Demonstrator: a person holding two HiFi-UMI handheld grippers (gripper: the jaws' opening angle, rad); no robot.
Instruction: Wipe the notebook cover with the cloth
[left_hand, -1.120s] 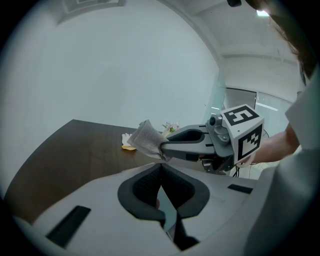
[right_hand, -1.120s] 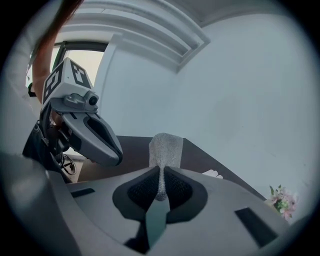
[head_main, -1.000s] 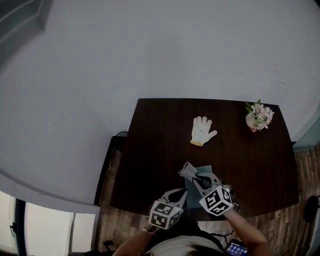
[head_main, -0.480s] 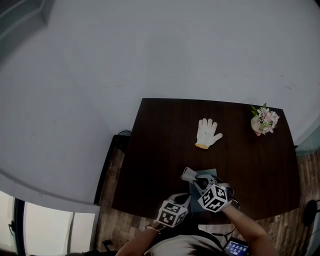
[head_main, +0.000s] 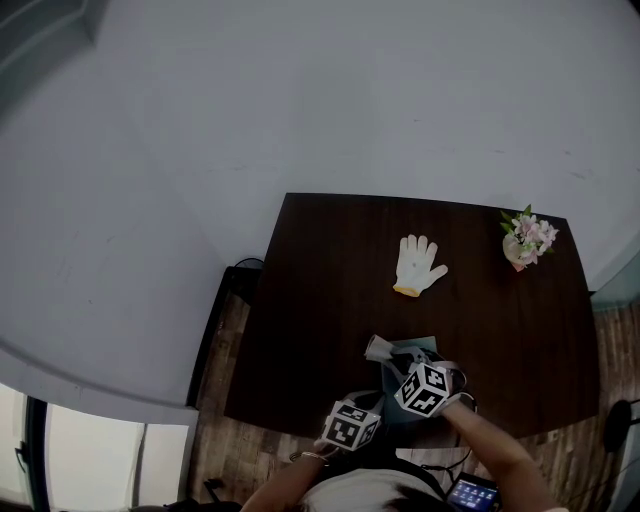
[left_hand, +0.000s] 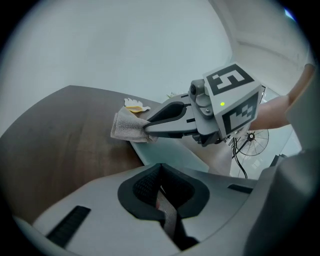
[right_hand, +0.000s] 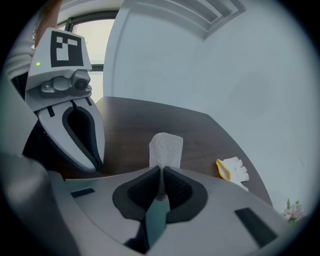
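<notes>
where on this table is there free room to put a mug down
Bare: the left side of the table, beside the glove, and the right side in front of the flower pot. Crowded: the near edge, where the right gripper holds the cloth at the notebook.

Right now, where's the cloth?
Head view: the cloth is clamped in the right gripper at the far left corner of the notebook, near the table's front edge; the white glove lies beyond it.

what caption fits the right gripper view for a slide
Right gripper, jaws shut on the grey cloth over the dark table, left gripper alongside, white glove beyond.
</notes>
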